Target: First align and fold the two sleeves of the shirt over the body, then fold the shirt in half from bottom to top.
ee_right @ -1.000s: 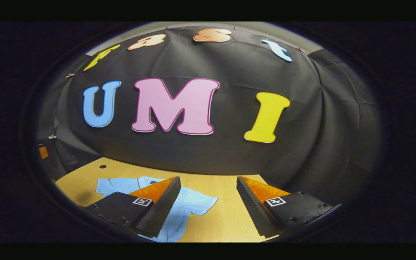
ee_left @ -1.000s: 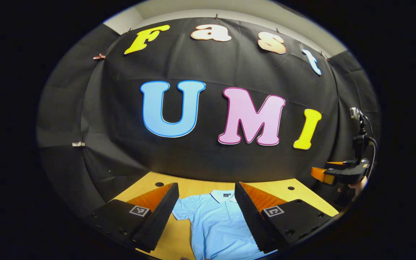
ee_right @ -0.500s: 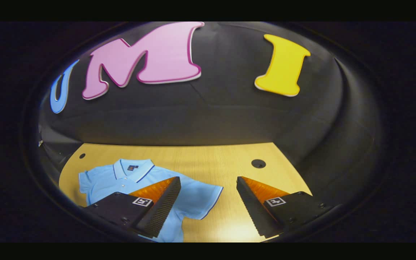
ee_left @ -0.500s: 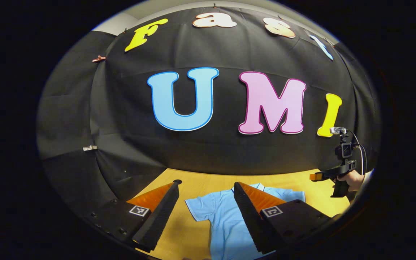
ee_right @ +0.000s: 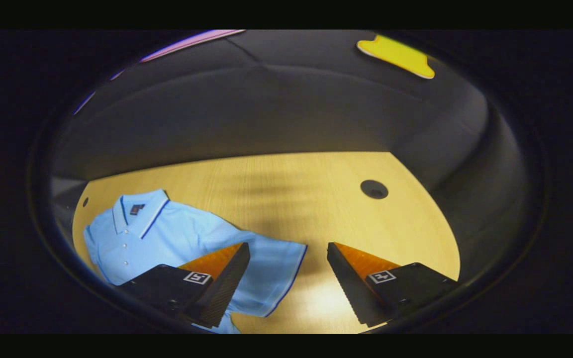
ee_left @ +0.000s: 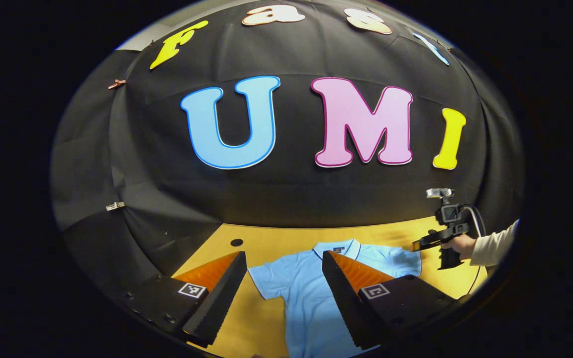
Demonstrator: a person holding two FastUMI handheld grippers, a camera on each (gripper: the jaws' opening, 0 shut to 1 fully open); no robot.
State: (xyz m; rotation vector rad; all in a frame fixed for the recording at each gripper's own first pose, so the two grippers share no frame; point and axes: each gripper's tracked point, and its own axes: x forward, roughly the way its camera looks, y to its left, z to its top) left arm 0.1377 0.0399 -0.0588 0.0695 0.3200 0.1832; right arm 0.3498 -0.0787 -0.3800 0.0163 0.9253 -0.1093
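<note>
A light blue polo shirt (ee_left: 306,293) lies flat on the wooden table (ee_left: 266,246), collar toward the wall, both short sleeves spread out. In the left gripper view my left gripper (ee_left: 283,254) hangs open above the shirt's chest and one sleeve (ee_left: 266,278). Farther right, a hand holds my right gripper (ee_left: 423,243) just above the other sleeve's end. In the right gripper view the shirt (ee_right: 167,233) lies at the lower left. There my right gripper (ee_right: 288,246) is open, tilted down over the sleeve (ee_right: 276,268), one finger (ee_right: 222,283) covering part of it.
A cream sleeve (ee_left: 495,243) and a cable trail behind the right gripper. Round holes mark the table top (ee_right: 373,189) (ee_left: 237,242). Black cloth walls close the table's back and sides. Bare wood (ee_right: 291,199) stretches between the shirt and the far right hole.
My right gripper has tipped downward and moved in over the shirt's sleeve end. My left gripper has shifted slightly, staying open over the shirt.
</note>
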